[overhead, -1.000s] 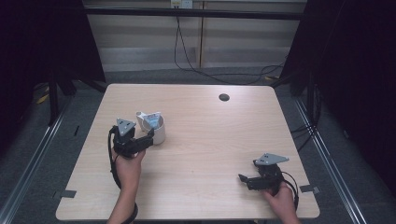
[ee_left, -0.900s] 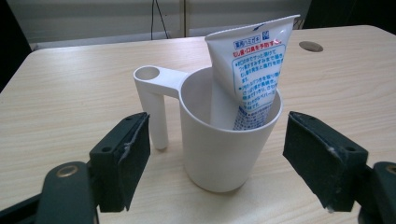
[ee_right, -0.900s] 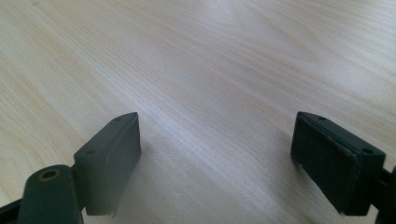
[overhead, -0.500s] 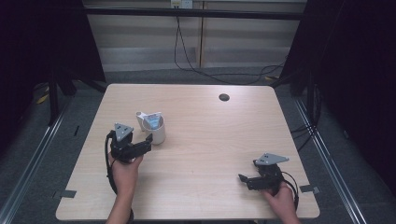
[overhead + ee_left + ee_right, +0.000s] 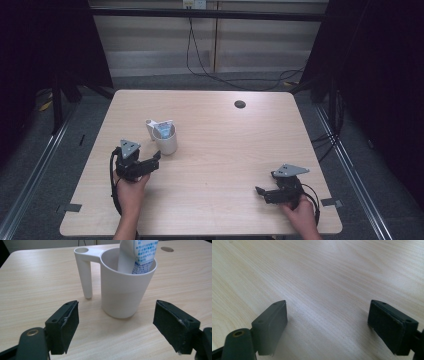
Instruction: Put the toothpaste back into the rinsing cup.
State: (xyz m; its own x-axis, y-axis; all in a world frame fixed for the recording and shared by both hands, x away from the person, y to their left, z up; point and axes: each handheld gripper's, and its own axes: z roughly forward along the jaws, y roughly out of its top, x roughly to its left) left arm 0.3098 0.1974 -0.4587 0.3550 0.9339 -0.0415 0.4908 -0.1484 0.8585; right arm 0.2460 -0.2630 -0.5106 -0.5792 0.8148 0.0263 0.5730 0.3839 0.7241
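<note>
Left claw (image 5: 156, 161) pulled back a bit from the white plastic cup w/ side handle (image 5: 165, 140) vs. a sec ago — now just short of it, jaws spread wide, gripping nothing. Looked like release done, or regrasp lining up. Cup upright on light wood surface (image 5: 225, 150), left of centre, blue-and-white tube (image 5: 137, 255) inside. Right claw (image 5: 261, 192) low near front-right edge — released, empty, well apart from cup.
</note>
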